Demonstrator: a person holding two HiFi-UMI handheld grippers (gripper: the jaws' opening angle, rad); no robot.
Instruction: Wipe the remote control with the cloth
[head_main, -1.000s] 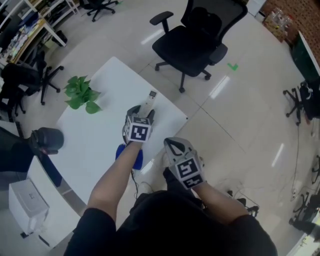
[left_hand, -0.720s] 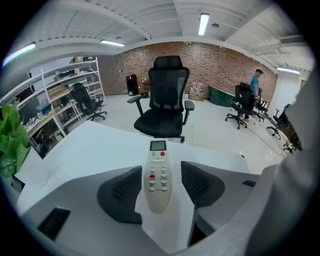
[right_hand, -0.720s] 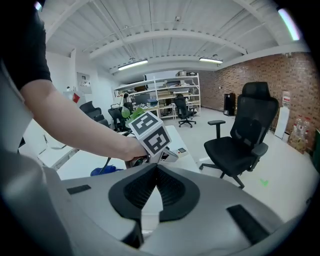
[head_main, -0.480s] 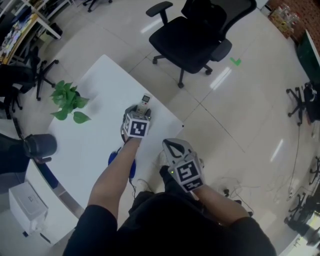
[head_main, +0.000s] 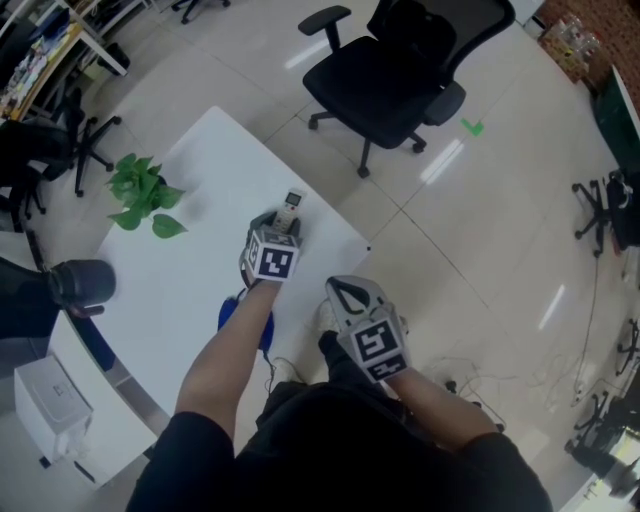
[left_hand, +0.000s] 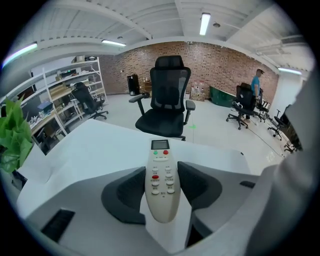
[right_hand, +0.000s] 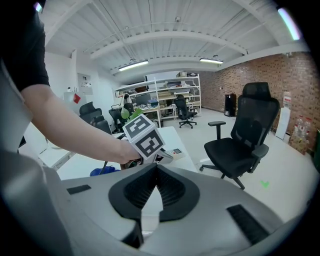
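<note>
At the table (head_main: 190, 180) corner, with left gripper (left_hand: 162, 172) jaws just closing onto the remote control (left_hand: 161, 192), clamp its sides squarely; save the right gripper (right_hand: 156, 172), jaws pressed together, for the cloth (head_main: 230, 312).

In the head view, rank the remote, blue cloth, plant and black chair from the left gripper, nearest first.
1. Remote, between the left gripper's jaws, which have just been closing.
2. Blue cloth, beside the forearm.
3. Plant, table's far left.
4. Black chair, on the floor beyond.

Left tongs (head_main: 279, 228) angled down, jaws just closing against remote control (left_hand: 161, 186), right tongs (right_hand: 156, 170) closed
</note>
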